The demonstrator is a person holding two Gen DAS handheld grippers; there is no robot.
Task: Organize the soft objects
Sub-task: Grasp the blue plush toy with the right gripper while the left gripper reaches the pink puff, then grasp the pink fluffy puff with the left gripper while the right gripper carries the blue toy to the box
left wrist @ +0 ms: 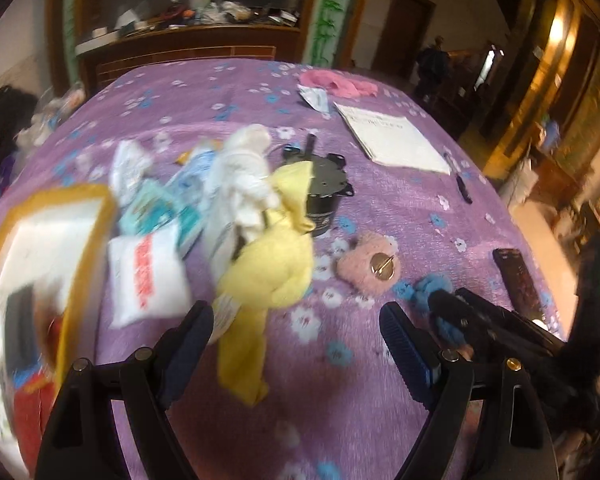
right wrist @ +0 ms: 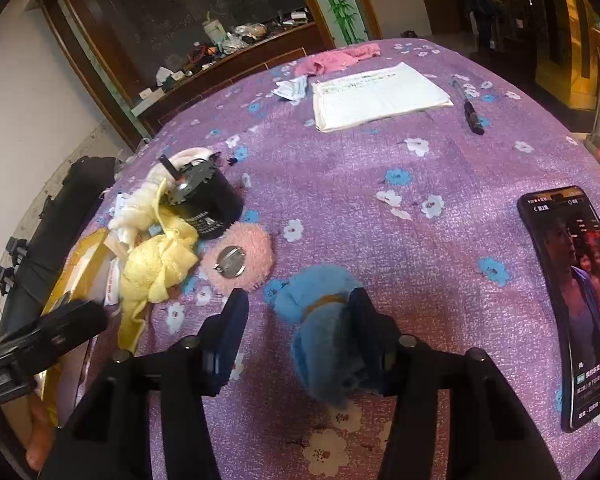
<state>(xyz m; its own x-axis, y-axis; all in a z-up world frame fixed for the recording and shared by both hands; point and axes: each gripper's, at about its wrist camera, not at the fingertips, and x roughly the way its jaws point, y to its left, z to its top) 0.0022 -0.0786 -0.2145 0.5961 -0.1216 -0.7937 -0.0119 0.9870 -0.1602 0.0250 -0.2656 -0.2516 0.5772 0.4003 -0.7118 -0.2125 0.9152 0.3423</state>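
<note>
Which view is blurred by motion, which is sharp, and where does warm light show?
Left wrist view: motion blur smears the yellow cloth and box; warm lamp glare at upper right. Right wrist view: sharp, the phone screen readable; fisheye bends the table edge.

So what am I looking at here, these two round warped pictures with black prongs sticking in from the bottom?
There is no robot: a person holds a two-finger tool in each hand, and each carries a wide-angle camera looking along its fingers. One picture comes from the left tool, the other from the right tool. Both are open. The left one hangs above the purple flowered cloth, holding nothing. The right one has its fingers either side of a blue plush toy without squeezing it. Also on the cloth: a yellow cloth, a white cloth, a pink fuzzy pad, a black can, papers, a pen and a phone.
</note>
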